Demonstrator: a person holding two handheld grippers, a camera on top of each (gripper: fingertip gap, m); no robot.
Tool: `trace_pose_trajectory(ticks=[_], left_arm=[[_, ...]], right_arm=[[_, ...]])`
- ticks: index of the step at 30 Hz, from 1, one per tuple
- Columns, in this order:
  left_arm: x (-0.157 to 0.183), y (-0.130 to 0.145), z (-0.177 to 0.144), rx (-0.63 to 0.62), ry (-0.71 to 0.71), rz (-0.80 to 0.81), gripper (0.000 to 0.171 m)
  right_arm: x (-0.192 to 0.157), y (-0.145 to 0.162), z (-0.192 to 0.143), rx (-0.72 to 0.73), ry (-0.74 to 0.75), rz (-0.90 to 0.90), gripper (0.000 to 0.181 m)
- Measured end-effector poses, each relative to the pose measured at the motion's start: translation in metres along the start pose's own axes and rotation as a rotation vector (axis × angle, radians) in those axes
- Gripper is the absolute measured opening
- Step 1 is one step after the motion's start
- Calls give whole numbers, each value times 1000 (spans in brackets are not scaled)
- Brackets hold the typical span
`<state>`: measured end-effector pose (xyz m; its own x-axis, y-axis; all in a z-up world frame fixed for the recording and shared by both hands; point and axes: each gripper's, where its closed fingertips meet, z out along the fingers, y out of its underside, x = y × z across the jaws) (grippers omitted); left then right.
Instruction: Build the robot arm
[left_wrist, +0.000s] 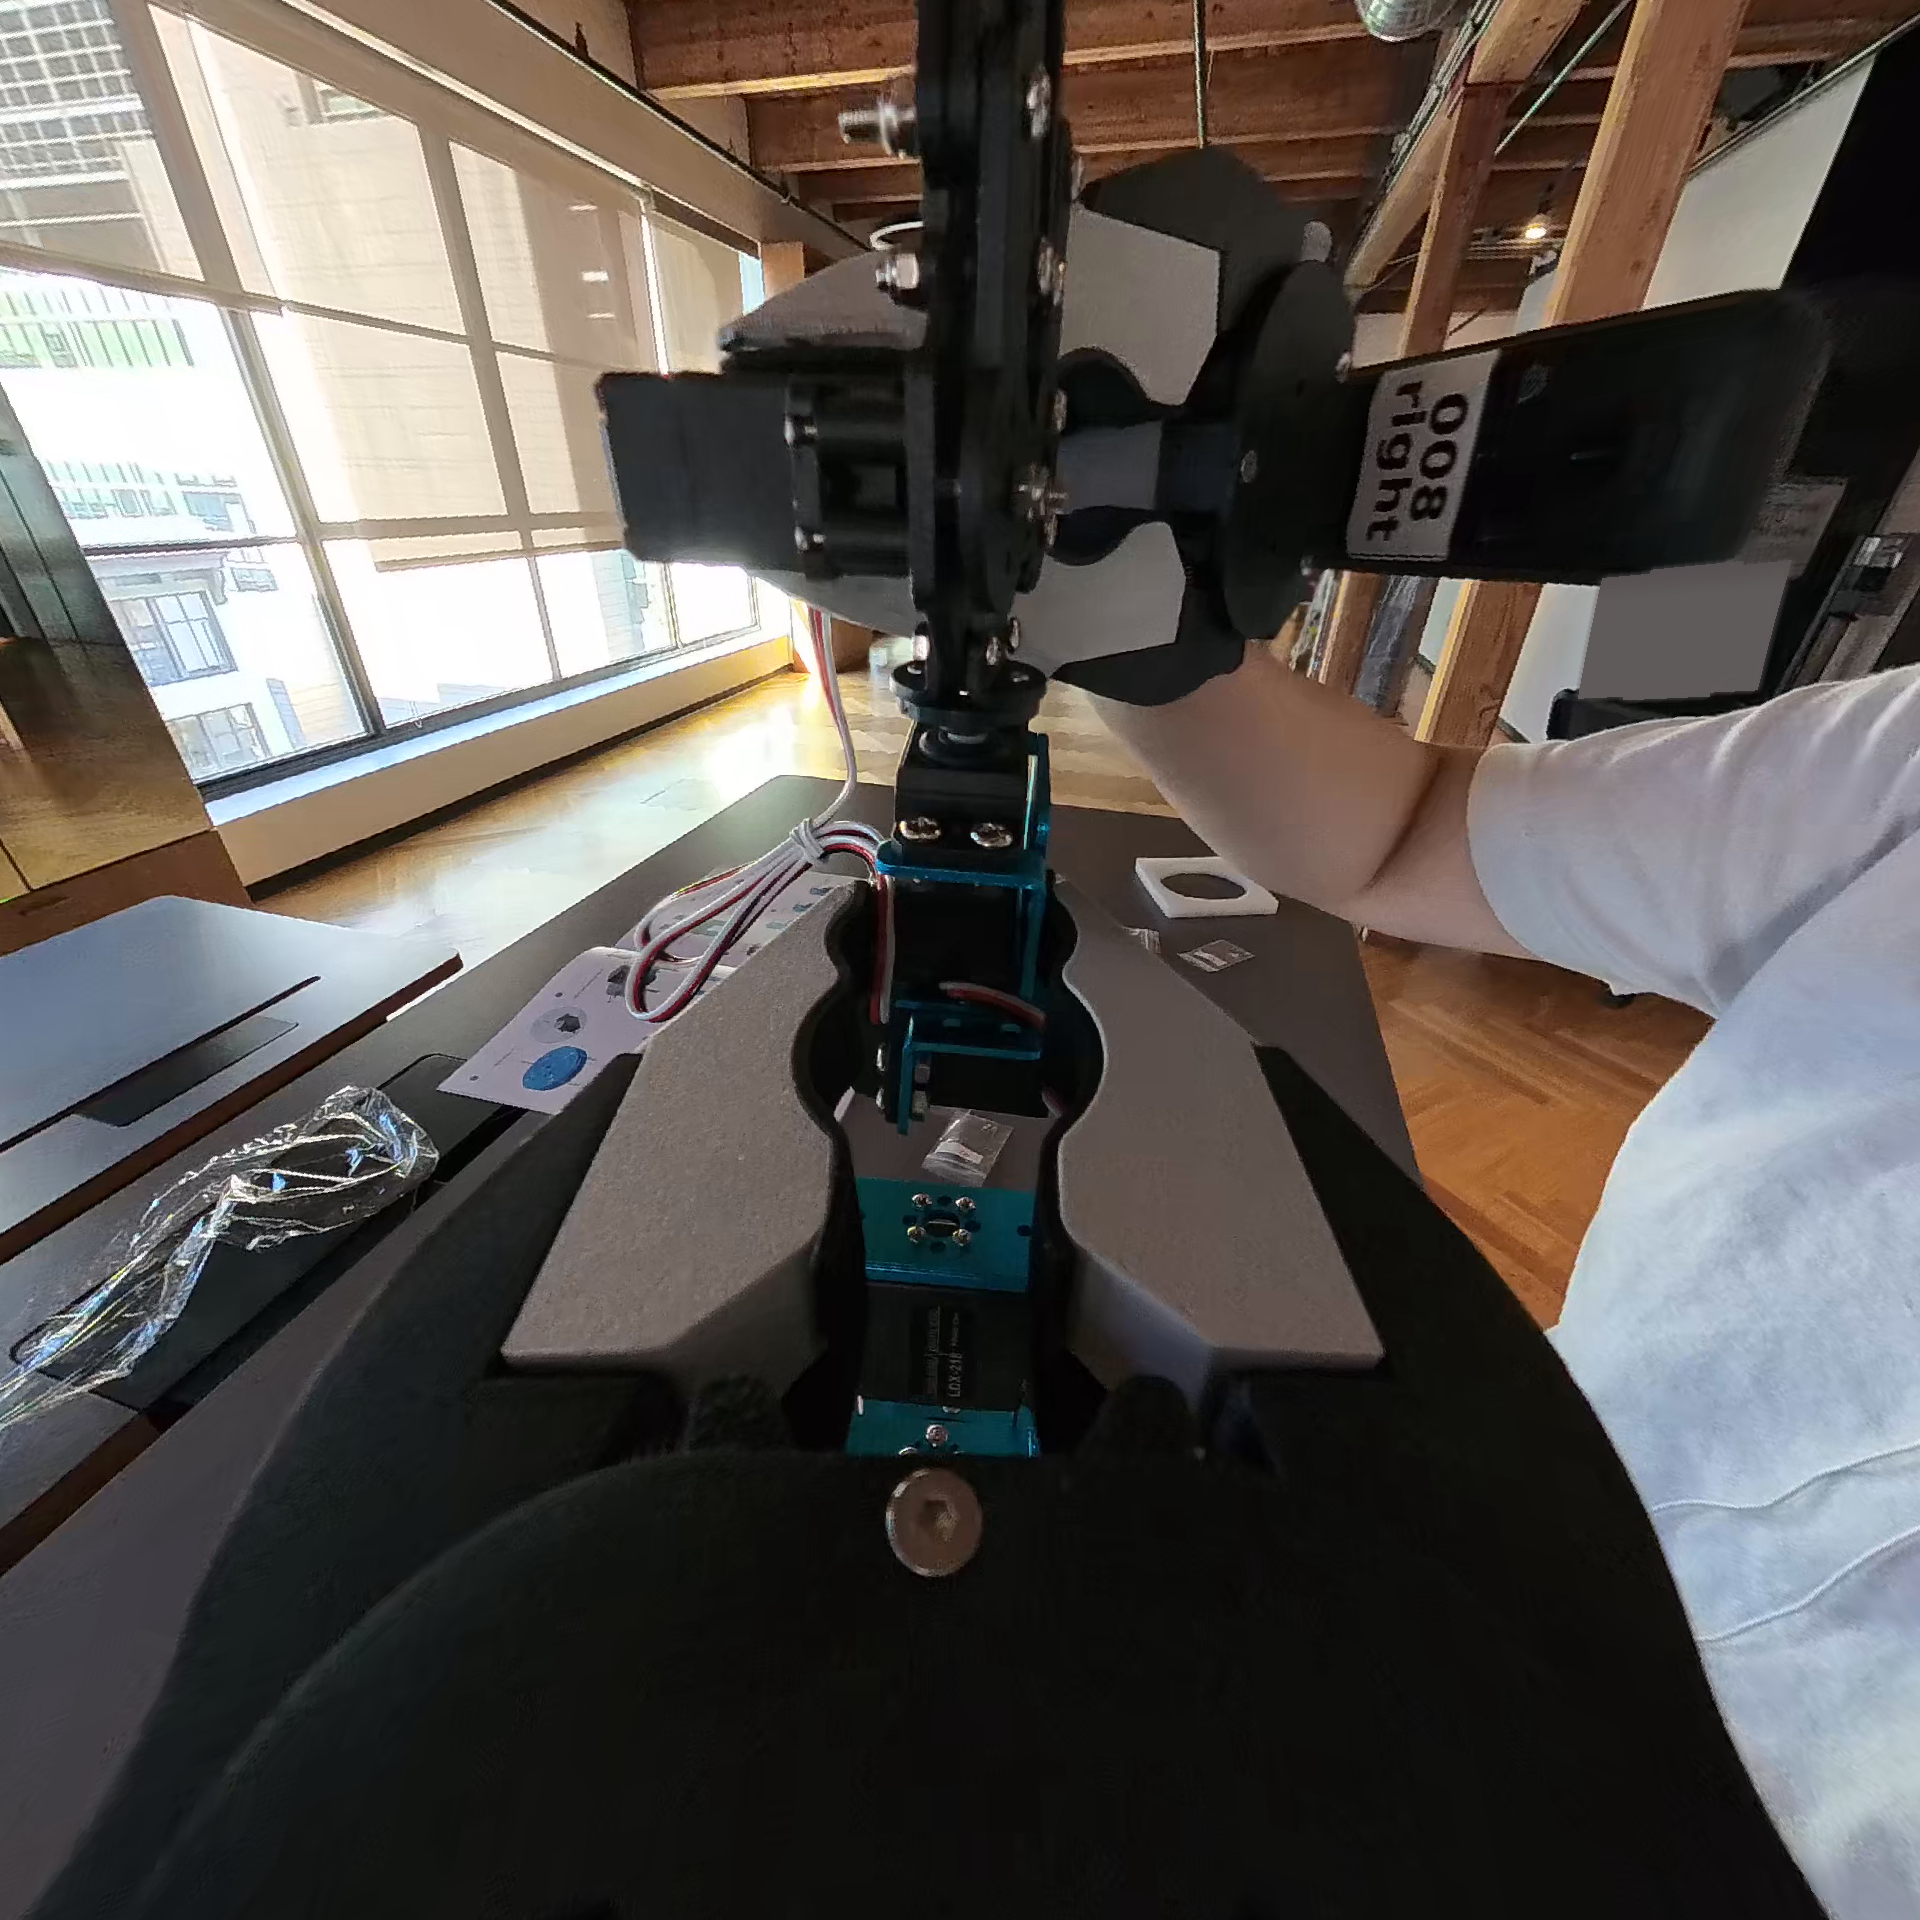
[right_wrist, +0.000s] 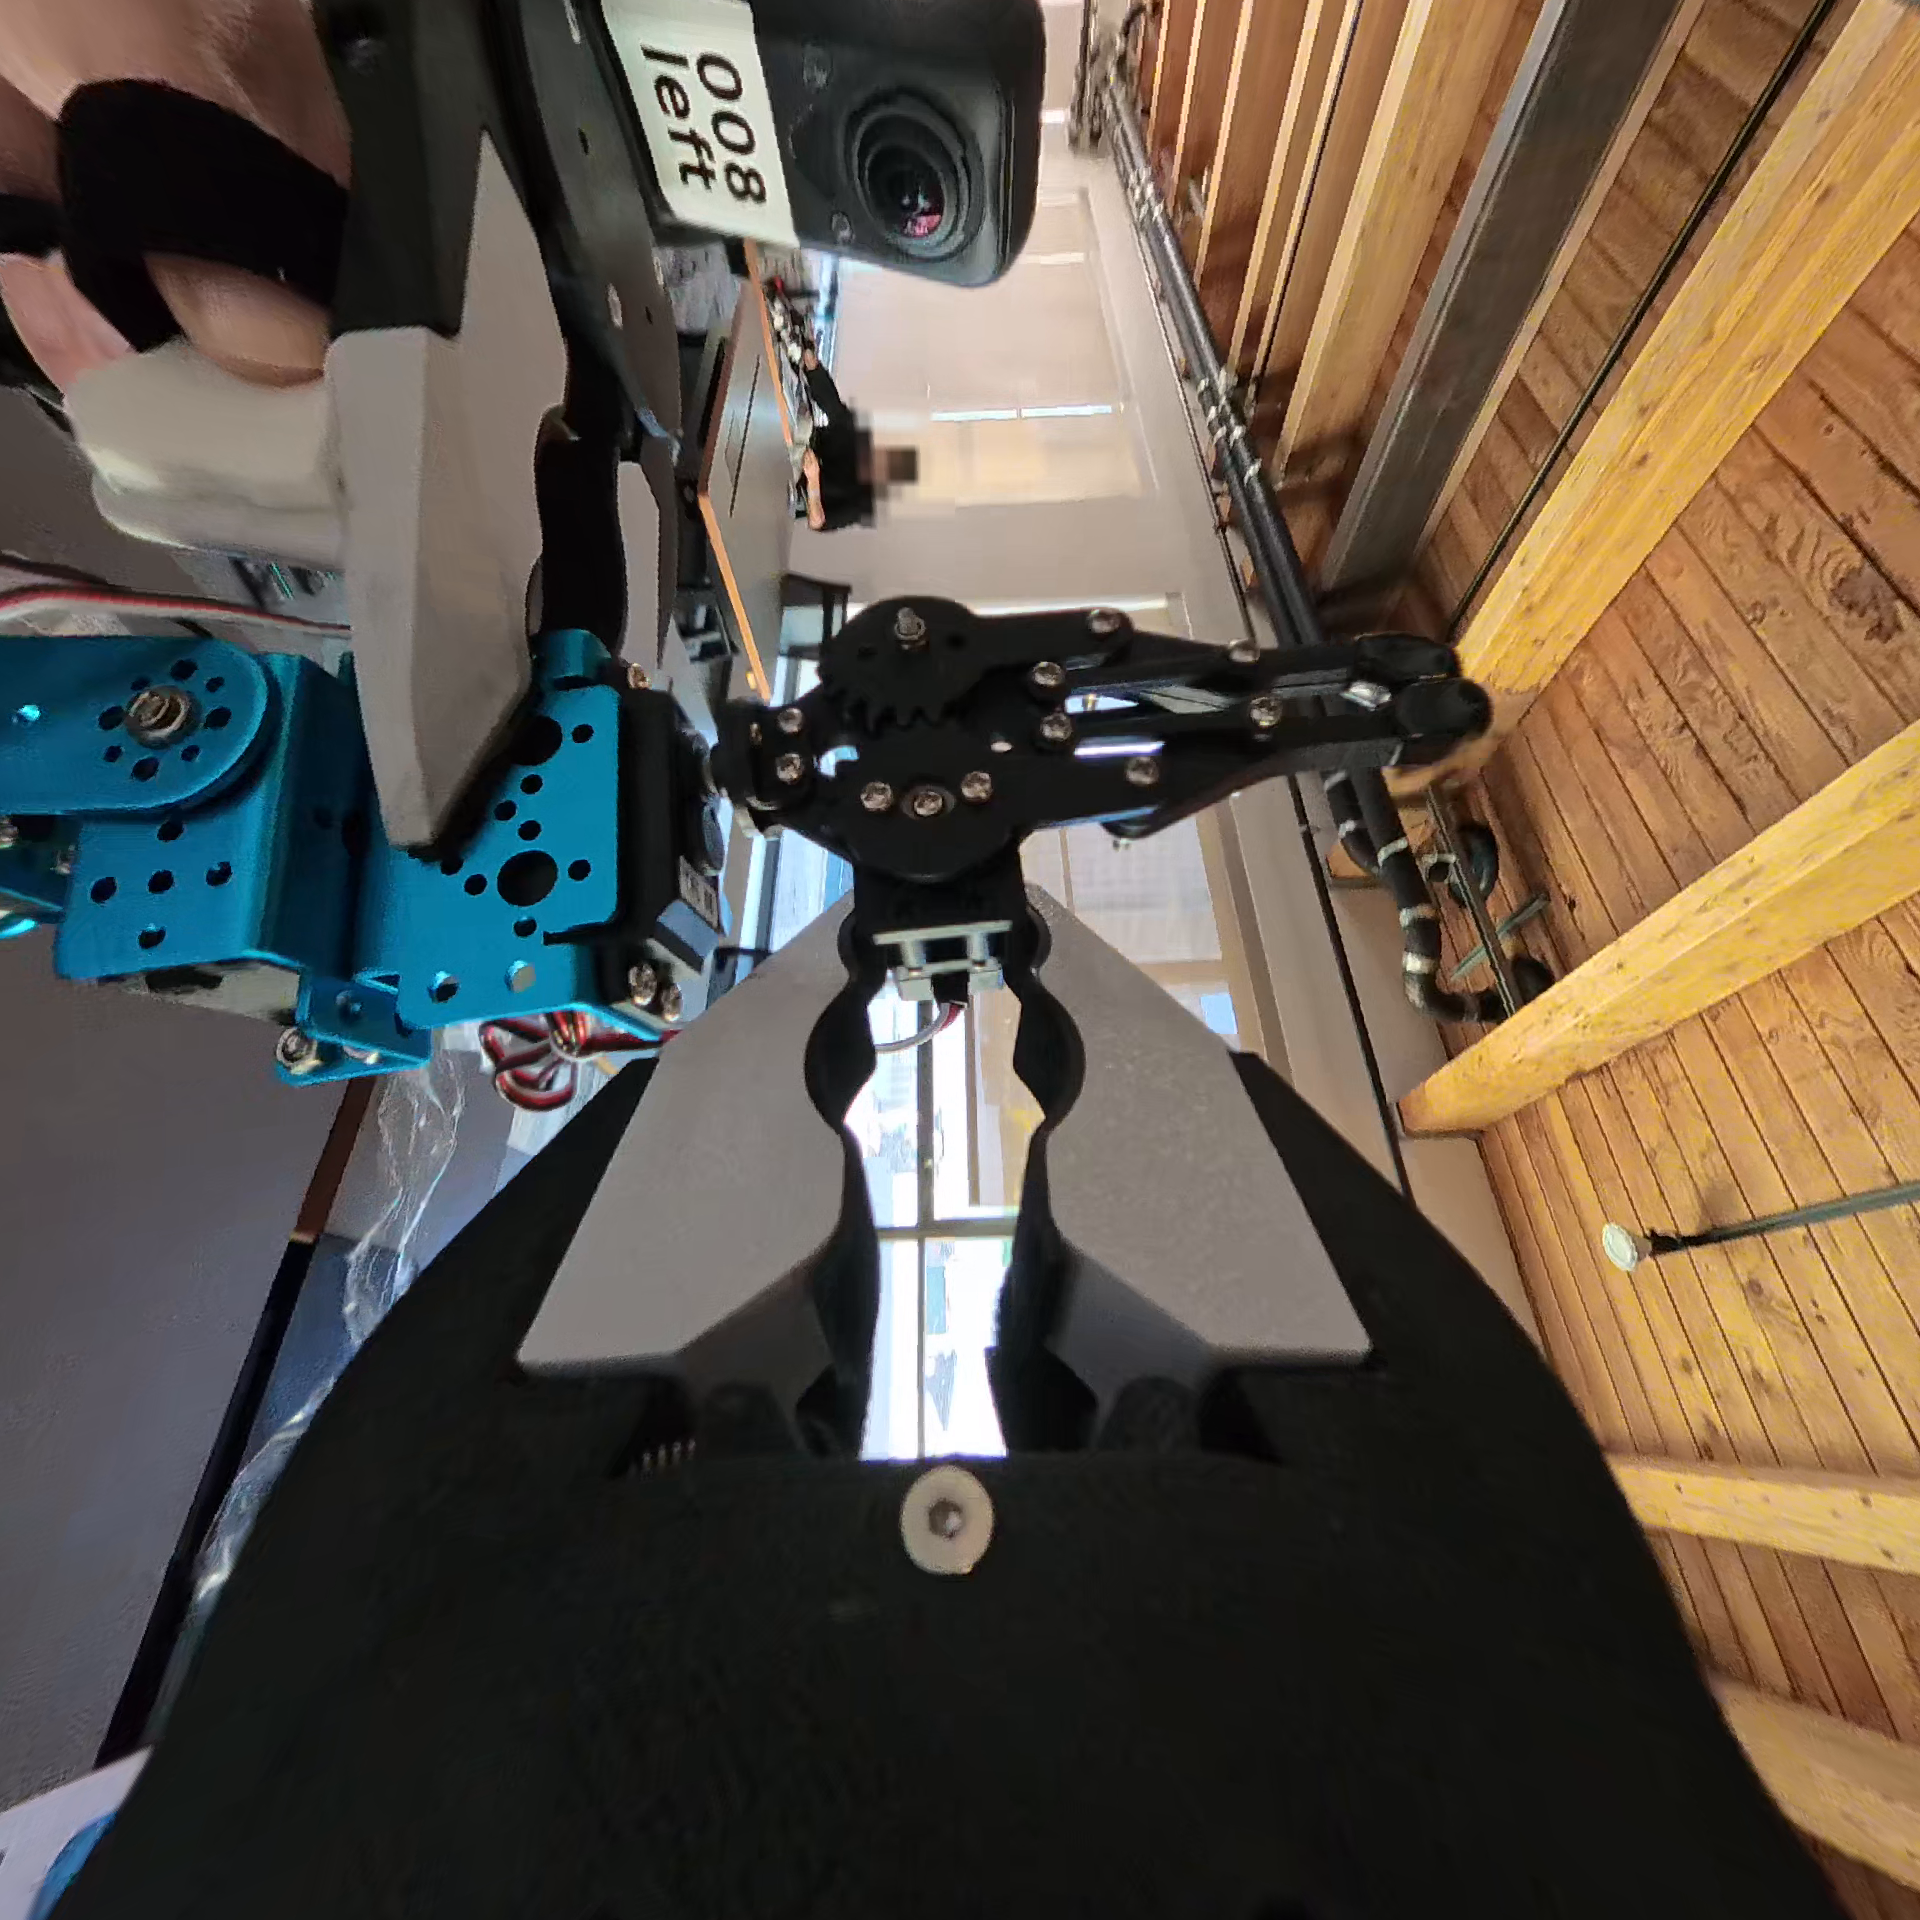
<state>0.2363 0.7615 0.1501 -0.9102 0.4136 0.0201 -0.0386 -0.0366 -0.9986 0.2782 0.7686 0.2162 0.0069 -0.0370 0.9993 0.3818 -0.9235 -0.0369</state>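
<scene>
Servo arm kit (left_wrist: 951, 997), blue brackets and black motors, is being held above the tabletop (left_wrist: 1288, 997). Left tongs (left_wrist: 951, 1039) are pinching its bracketed midsection to steady it. Right tongs (right_wrist: 940, 997), at twelve o'clock from them, are pinching the black claw (right_wrist: 997, 727) by its motor base.

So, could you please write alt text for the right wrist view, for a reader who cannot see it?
The right tool is shut on the black servo under a small black claw that points right toward wooden beams. At left, the left tool is shut on the blue bracket assembly joined to the claw, above a dark table.
</scene>
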Motion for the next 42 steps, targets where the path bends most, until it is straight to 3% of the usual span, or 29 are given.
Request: trace_pose_trajectory(ticks=[16, 42], left_arm=[[2, 1, 4, -16, 22, 19, 28], [2, 3, 10, -53, 51, 29, 29]], right_arm=[[0, -4, -3, 324, -36, 60, 20], [0, -6, -9, 698, -50, 137, 22]])
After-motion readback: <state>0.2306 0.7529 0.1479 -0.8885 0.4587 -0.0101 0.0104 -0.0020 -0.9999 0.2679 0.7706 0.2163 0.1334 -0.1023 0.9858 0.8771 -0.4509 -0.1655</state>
